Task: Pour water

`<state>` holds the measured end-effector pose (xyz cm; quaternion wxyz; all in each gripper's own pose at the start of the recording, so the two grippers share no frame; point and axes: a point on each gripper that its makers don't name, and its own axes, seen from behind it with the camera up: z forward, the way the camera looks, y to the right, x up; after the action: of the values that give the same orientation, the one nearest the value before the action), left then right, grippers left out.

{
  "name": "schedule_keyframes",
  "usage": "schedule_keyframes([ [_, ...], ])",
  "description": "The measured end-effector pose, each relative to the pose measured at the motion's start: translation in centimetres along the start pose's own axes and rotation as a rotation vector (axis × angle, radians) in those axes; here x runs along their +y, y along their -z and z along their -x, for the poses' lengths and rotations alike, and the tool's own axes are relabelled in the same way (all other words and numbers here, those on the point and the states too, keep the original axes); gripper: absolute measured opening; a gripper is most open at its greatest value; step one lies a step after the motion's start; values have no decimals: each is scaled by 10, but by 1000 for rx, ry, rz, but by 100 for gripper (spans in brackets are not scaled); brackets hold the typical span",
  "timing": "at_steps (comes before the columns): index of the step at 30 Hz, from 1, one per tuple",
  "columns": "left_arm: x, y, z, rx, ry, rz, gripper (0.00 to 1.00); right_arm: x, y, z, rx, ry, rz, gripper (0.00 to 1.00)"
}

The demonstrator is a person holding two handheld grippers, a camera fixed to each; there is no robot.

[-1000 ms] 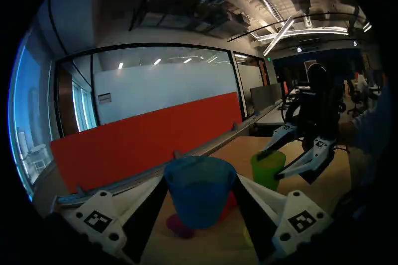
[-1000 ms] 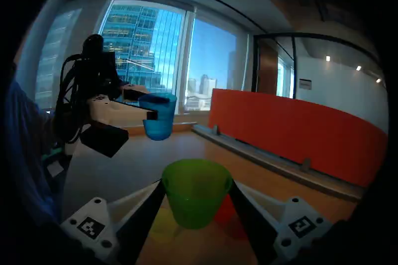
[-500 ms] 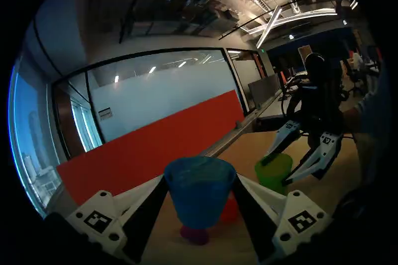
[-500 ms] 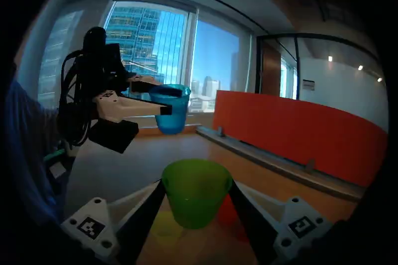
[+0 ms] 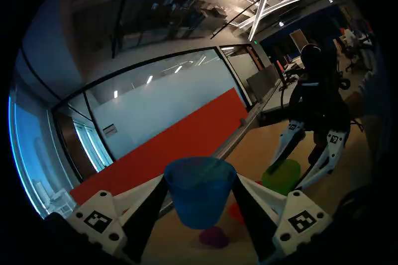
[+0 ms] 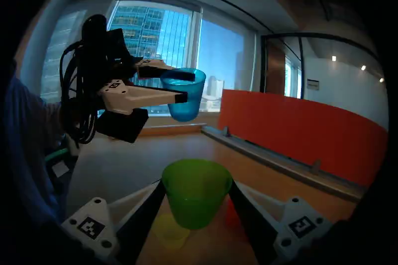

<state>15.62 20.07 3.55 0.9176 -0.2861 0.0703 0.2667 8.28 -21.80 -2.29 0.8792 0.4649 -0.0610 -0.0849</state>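
Aligning to pour: left claw [image 5: 200,180] clamps blue cup [image 5: 200,203] high, right claw [image 6: 197,185] clamps green cup [image 6: 196,205] lower; next, probably tilt blue over green.

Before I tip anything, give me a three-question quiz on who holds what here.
1. True or false: the blue cup rests on the table.
2. The right gripper grips which cup? A blue, B green, C purple.
3. In the right gripper view, the green cup appears ___ the blue cup.
Key: 1 false, the left gripper holds it aloft; 2 B; 3 below.
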Motion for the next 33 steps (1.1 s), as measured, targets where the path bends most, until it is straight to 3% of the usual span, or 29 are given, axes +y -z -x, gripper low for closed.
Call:
schedule_keyframes([
  [33,3,-1,-33,24,-337,-31,87,-25,-14,0,1,8,-57,93],
])
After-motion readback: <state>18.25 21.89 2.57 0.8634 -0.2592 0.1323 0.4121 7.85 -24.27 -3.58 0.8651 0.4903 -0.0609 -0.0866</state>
